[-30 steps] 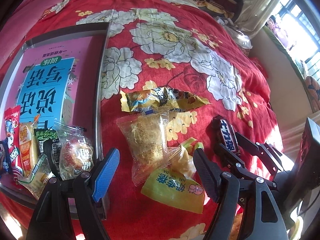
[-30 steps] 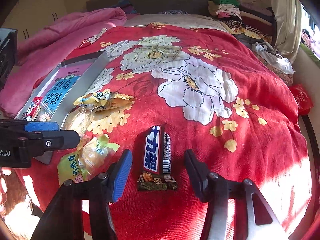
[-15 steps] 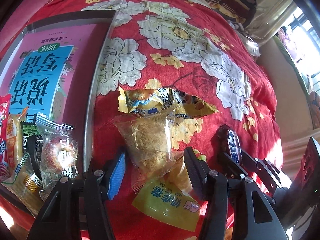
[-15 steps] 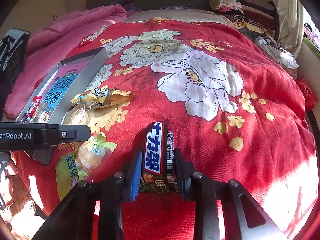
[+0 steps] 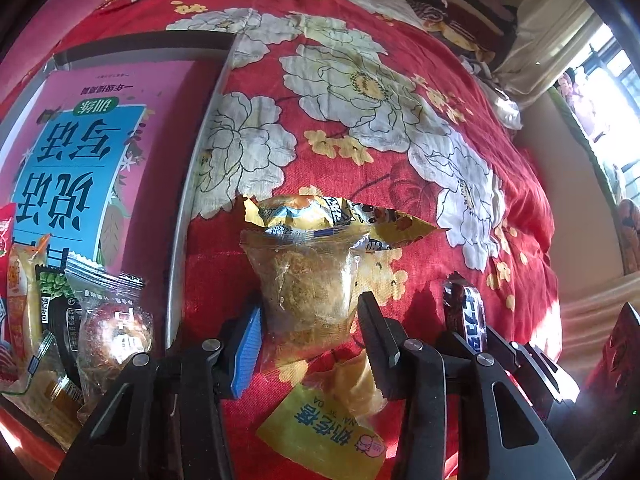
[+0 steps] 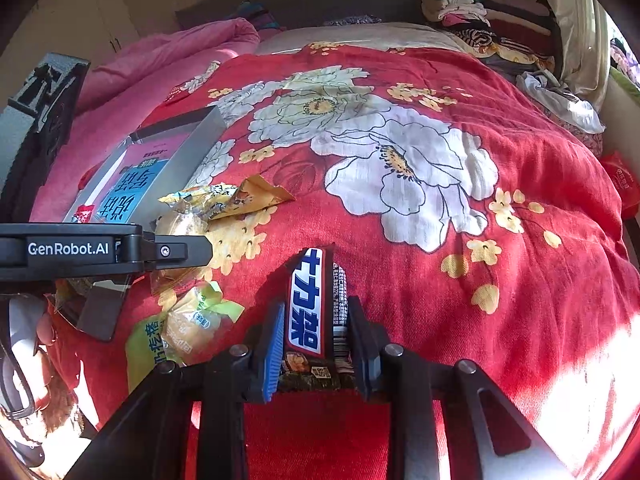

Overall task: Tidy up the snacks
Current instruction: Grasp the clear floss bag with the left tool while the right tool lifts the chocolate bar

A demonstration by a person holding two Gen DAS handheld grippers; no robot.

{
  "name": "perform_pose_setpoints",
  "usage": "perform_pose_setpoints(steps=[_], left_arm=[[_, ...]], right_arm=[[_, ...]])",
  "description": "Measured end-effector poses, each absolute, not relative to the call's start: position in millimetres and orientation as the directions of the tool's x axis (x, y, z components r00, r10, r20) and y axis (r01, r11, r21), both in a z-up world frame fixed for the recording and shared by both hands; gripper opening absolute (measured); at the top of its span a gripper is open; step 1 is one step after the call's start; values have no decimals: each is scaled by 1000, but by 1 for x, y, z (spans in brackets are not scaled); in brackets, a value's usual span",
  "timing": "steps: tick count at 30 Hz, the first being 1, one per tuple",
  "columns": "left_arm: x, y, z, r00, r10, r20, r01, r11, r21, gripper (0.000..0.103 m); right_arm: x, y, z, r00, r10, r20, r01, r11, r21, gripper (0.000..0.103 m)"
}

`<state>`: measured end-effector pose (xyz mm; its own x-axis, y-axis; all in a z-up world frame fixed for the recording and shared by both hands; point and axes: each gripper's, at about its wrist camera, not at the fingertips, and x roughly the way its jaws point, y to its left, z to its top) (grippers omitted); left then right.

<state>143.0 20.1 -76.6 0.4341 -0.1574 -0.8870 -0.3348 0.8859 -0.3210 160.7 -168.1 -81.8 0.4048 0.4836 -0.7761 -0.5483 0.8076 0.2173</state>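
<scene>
My right gripper (image 6: 314, 344) is shut on a dark chocolate bar (image 6: 310, 308) with blue-and-white lettering, which lies on the red flowered bedcover. In the left wrist view the same bar (image 5: 466, 320) shows at the right between black fingers. My left gripper (image 5: 308, 340) straddles a clear packet of golden floss cake (image 5: 308, 288). Its jaws are closing and the pads stand right at the packet's sides. A yellow packet (image 5: 320, 436) lies partly under the clear one. A crumpled yellow bag (image 5: 320, 216) lies just behind it.
A grey tray (image 5: 196, 184) at the left holds a pink-and-blue book (image 5: 80, 152) and several snack packets (image 5: 112, 328) at its near end. A pink quilt (image 6: 160, 64) lies behind it. Piled clothes (image 6: 480, 20) sit at the back right of the bed.
The right jaws closed onto the chocolate bar. The left jaws narrowed and came in around the clear cake packet, which now fills the gap between them.
</scene>
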Motion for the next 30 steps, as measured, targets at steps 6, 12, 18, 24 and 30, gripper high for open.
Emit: perform_pose_setpoints(steps=[6,12,18,24,30], left_arm=[[132,24,-72,459,-183,-869,-308,885,-349,43],[117,27,-60,478,-199,-855,-283,887,-365,43],[105,30,-41,510,-195,-838,-257,895,-365,43],[91,35,-28,532,-192,-825,-243,898,-366,43],[76,51,-17,558,-181,-810,-252,893,-373,43]], right_arm=[[154,-169,-65,430,528,-733,-569,788,235,30],[149,-168,-56,440,553,-707,-582,776,245,30],[146,-172,-48,445,586,-677,-583,764,277,30],[141,-170,-45,444,596,-669,-593,755,279,30],[128,-159,-34,448,625,-639,-634,726,266,30]])
